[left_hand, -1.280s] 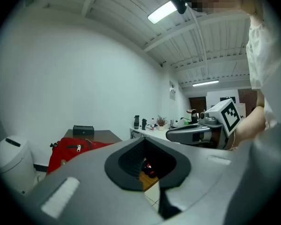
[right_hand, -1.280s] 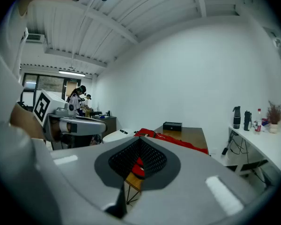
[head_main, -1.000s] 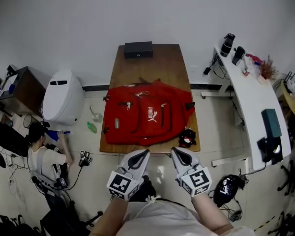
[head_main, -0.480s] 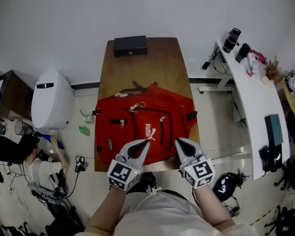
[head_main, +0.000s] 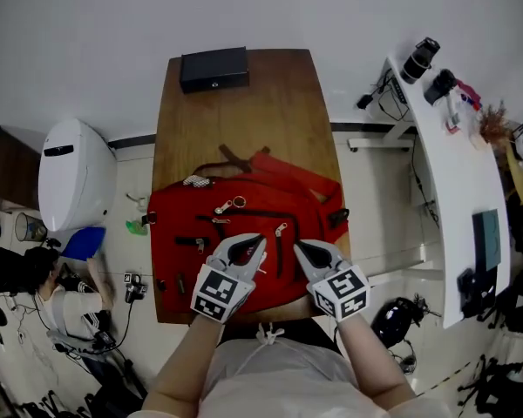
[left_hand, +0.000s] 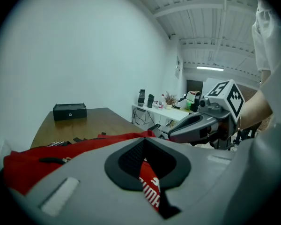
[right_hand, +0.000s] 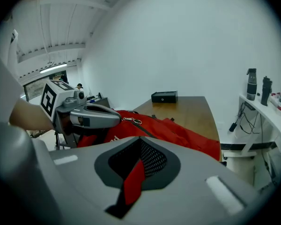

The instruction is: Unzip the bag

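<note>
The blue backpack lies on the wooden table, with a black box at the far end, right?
No: the backpack is red, not blue, as the head view shows. It lies on the wooden table, black box at the far end.

near edge of the bag (head_main: 244, 220) was hidden under the left gripper (head_main: 254, 242) and right gripper (head_main: 300, 247), each gripper view only caught a red sliver past its own closed jaws, and the clutter (head_main: 466, 111) on the white desk (head_main: 444, 177) was too small to tell
</note>
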Motion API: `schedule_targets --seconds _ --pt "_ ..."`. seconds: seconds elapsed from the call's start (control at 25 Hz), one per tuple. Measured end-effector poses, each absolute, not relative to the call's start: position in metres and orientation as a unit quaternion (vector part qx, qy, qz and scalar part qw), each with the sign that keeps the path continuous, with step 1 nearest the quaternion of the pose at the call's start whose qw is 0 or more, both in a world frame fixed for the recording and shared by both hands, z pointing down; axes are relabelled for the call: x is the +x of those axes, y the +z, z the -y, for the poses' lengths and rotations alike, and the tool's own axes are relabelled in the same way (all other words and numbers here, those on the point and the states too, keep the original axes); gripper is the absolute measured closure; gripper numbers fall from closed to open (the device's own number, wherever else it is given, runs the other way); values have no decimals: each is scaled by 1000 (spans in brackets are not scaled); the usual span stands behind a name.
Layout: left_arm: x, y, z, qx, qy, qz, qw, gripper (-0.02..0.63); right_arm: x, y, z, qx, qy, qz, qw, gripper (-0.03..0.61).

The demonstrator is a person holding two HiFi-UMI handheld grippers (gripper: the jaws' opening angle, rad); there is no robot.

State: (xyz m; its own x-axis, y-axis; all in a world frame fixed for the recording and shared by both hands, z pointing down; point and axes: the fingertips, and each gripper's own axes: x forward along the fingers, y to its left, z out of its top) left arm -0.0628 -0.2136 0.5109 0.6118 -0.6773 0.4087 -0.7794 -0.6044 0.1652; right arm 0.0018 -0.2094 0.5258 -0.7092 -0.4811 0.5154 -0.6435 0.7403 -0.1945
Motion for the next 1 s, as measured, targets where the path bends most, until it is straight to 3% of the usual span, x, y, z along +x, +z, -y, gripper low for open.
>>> schedule_targets --seconds 0.32,0.56,0.68,0.96,1.0 --pt "-53 539 240 850 224 432 201 607 -6 575 240 259 214 896 292 568" --pt "-53 545 237 844 240 420 233 607 -15 603 248 222 288 882 301 359" --pt "-56 544 238 840 229 416 265 607 -19 609 247 204 331 875 290 322" --pt "-53 546 238 838 246 409 265 607 -31 611 243 166 396 860 274 325" --pt "-53 546 238 839 245 407 267 607 -33 609 243 163 410 858 264 348"
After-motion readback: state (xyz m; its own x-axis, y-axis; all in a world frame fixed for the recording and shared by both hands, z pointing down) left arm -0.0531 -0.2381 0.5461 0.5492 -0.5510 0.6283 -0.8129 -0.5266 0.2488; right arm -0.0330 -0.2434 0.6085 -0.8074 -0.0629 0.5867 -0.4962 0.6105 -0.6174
